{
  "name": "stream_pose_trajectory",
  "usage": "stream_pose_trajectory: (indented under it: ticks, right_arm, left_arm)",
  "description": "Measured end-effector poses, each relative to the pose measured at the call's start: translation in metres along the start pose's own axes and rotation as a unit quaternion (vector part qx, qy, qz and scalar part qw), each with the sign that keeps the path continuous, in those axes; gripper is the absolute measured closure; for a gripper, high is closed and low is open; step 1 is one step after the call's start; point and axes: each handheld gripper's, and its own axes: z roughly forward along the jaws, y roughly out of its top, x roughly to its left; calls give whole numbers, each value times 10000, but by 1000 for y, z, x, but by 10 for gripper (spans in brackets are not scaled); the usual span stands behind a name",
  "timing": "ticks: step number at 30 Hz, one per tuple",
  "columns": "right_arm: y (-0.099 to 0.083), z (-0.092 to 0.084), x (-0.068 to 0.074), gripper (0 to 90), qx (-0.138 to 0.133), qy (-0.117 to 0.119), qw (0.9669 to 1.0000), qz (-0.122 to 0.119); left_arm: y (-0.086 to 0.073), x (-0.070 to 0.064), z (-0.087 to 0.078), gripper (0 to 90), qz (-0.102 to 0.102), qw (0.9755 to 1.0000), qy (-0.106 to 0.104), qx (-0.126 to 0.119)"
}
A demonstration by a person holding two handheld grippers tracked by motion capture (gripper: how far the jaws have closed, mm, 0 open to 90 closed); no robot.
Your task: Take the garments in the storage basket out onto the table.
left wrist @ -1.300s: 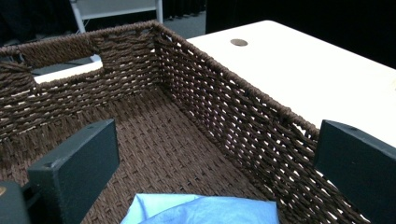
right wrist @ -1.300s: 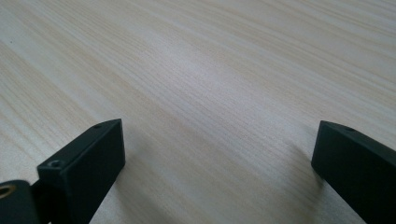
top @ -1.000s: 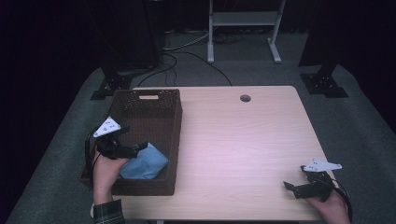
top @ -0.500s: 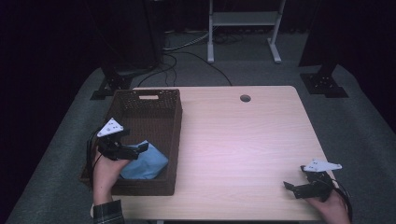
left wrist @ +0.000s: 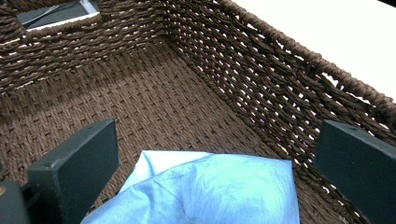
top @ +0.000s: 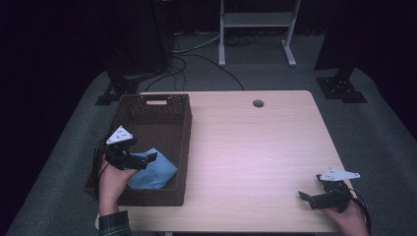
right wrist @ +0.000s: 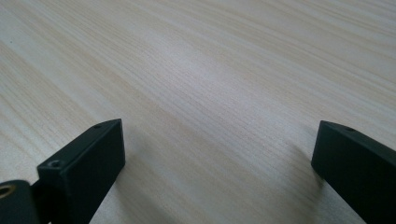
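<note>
Your left gripper (top: pixel 147 158) hangs inside the wicker basket (top: pixel 162 105), fingers (left wrist: pixel 74 172) spread wide apart; the blue cloth (left wrist: pixel 210 191) lies on the basket floor just below and between them, untouched. Your right gripper (top: pixel 307 197) rests low over the bare surface (right wrist: pixel 210 84), fingers apart, holding nothing.

The left claw (top: pixel 147 158) has lifted a little and drawn back toward the near left corner of the wicker basket (top: pixel 183 129). It now hangs with its jaws spread above the blue cloth (top: pixel 156 173), which lies loose on the basket floor.
</note>
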Motion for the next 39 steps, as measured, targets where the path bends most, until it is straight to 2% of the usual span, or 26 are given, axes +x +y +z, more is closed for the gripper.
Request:
stream_pose_trajectory:
  ticks: [9,14,16,23,29,32,39]
  right_arm:
    - [0,0,0,16,-1,-1,10000,-1]
    - [0,0,0,16,-1,-2,10000,-2]
    - [0,0,0,16,0,-2,10000,-1]
    - [0,0,0,16,-1,-2,10000,-2]
    - [0,0,0,16,-2,-2,10000,-3]
    - [0,0,0,16,-2,-2,10000,-4]
    - [0,0,0,16,-2,-2,10000,-2]
  left_arm:
    - [-1,1,3,0,26,9999,29,132]
    - [-2,1,6,0,20,9996,-5,267]
    - [-3,1,8,0,18,9992,-8,391]
    - [-4,1,9,0,5,9988,-15,496]
    - [-4,0,13,0,65,9976,58,692]
    - [-4,0,16,0,98,9960,157,876]
    - [-5,0,18,0,79,9950,161,980]
